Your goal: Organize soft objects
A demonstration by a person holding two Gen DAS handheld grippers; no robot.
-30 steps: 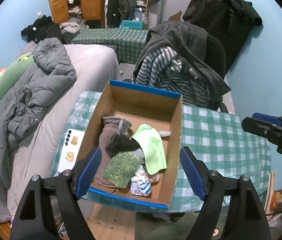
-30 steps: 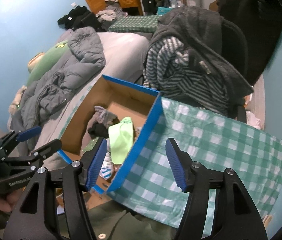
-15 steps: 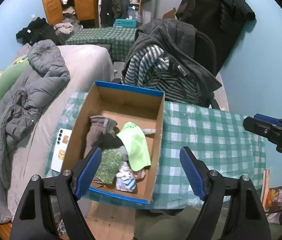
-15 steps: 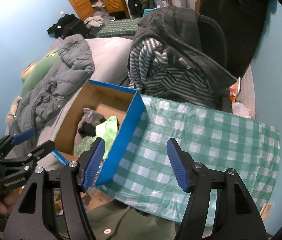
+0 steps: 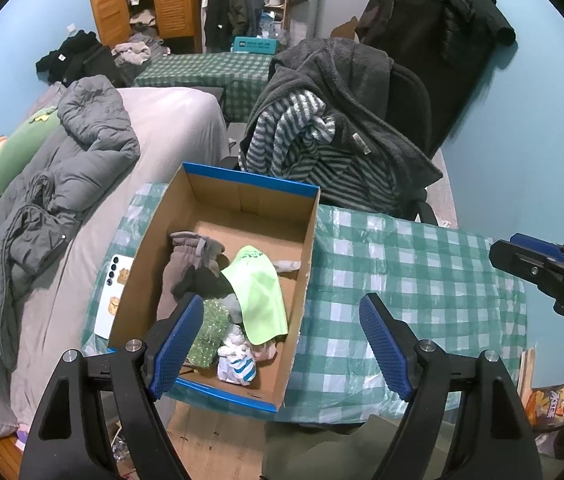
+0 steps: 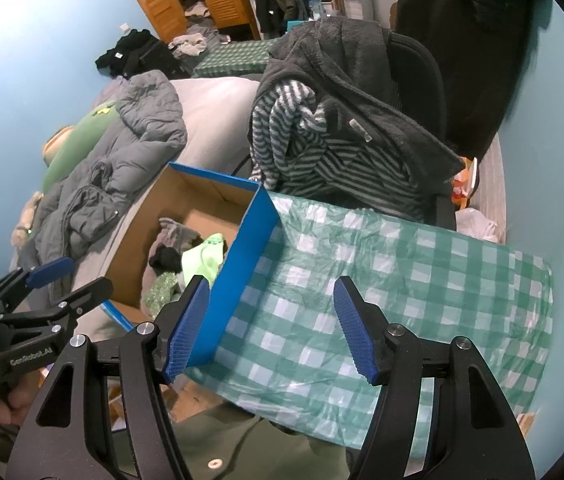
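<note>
Both grippers gape empty; box (image 5: 242, 216) of soft things lies ahead-left, nearer left gripper (image 5: 282, 344) than right gripper (image 6: 272, 330).

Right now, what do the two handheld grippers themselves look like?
Both match: the left gripper and right gripper have black triangular cut-out arms with silver bolts and blue, finely ribbed pads. White lettering marks each body. No cables show. A bare hand holds the left one.
</note>
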